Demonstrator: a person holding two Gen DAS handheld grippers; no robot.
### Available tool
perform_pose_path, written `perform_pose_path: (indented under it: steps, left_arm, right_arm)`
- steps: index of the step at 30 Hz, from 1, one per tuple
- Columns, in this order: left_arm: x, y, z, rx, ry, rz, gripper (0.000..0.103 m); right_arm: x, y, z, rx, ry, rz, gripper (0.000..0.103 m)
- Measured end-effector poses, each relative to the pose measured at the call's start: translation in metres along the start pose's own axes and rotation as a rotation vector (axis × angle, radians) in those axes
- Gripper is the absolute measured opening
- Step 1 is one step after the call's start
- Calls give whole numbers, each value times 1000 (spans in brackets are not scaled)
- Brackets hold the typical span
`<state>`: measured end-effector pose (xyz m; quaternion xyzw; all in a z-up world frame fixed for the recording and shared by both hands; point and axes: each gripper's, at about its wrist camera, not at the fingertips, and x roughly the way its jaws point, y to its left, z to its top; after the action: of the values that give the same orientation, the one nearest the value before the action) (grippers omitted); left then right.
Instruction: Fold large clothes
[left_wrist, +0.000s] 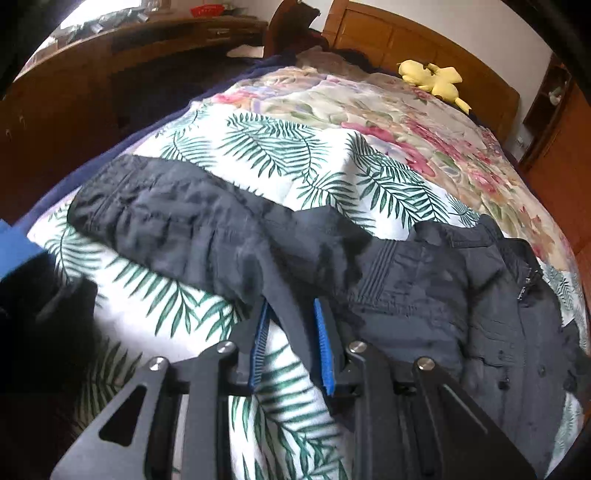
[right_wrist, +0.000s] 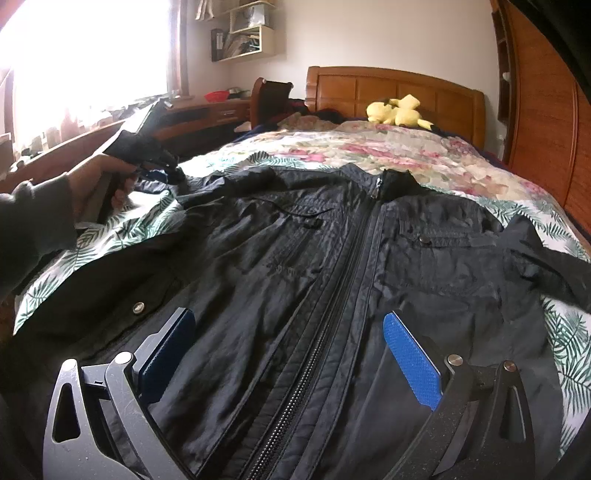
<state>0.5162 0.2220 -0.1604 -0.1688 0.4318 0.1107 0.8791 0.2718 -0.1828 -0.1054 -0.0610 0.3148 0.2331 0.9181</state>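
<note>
At the far left of the right wrist view, a person's hand in a dark sleeve is holding the left hand-held gripper at the end of the jacket's left sleeve, at the left edge of the bed; whether it is gripping cannot be told from there. In its own view the left hand-held gripper is showing its blue pads standing narrowly apart with a fold of the dark sleeve lying between them; the right pad is touching the cloth, the left pad is showing leaf-print bedding beside it, so a firm grip cannot be told.

Towards the middle, the black jacket is lying front-up and spread flat on the leaf-print blanket; its zip is running from the near edge up to the collar at the far side; a snap button is showing near the left hem.

The right hand-held gripper is hovering over the near part of the jacket; its jaws are standing wide apart, one on each side of the zip, holding nothing.

Further right and far, a yellow soft toy is lying by the wooden headboard; a flowered quilt is covering the far half of the bed.
</note>
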Motion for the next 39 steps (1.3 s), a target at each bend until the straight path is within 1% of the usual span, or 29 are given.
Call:
perform_pose_path:
  steps: [1, 2, 5, 7, 9, 11, 14, 15, 16, 18, 20, 21, 22, 24, 26, 30, 32, 34, 36, 39]
  left_arm:
    - [2, -2, -1, 12, 1, 2, 1]
    - [1, -5, -2, 31, -9, 13, 0]
    - [-9, -17, -4, 93, -46, 32, 0]
    - [-24, -30, -3, 129, -74, 16, 0]
    - [-45, -51, -4, 189, -117, 10, 0]
    - [-67, -73, -6, 244, -142, -21, 0]
    - [-115, -120, -23, 349, -187, -107, 0]
    - [-129, -133, -32, 381, -187, -140, 0]
    - [-139, -143, -39, 415, -188, -157, 0]
    - [-156, -159, -56, 476, -204, -175, 0]
    - [-162, -165, -69, 508, -174, -192, 1]
    - [-162, -166, -71, 514, -157, -195, 1]
    - [-160, -162, -75, 518, -122, -214, 3]
    - [-161, -154, -79, 515, -84, -233, 6]
    - [-167, -145, -86, 519, -96, -221, 10]
    - [-184, -122, -95, 508, -121, -238, 16]
    - [-188, -107, -97, 503, -147, -218, 17]
    - [-180, -89, -95, 493, -143, -181, 18]
    - [-163, -76, -89, 471, -120, -165, 19]
    - [-131, -50, -84, 440, -101, -102, 20]
  right_arm:
    - [1, -1, 0, 2, 1, 2, 103]
    - [1, -2, 0, 4, 2, 4, 103]
    - [2, -3, 0, 7, 5, 9, 103]
    - [2, -3, 0, 8, 3, 9, 103]
    - [2, -4, 0, 9, -3, 10, 103]
    - [0, -5, 0, 14, -12, 12, 103]
    - [-3, -6, 0, 19, -25, 15, 103]
    - [-5, -5, 0, 17, -29, 14, 103]
    - [-6, -5, 0, 14, -31, 13, 103]
    - [-8, -3, 0, 5, -37, 10, 103]
    - [-10, -1, 0, -6, -41, 6, 103]
    - [-11, -1, 0, -10, -41, 4, 103]
    - [-12, 0, -1, -15, -41, 3, 103]
    - [-13, 1, -1, -19, -44, 1, 103]
    - [-13, 1, -1, -19, -44, 1, 103]
    - [-11, 2, 0, -23, -35, 2, 103]
    - [-11, 2, -1, -25, -33, 2, 103]
    - [-11, 1, -1, -24, -31, 3, 103]
    - [-11, 1, -2, -22, -29, 2, 103]
    - [-9, 1, -1, -24, -25, -2, 103]
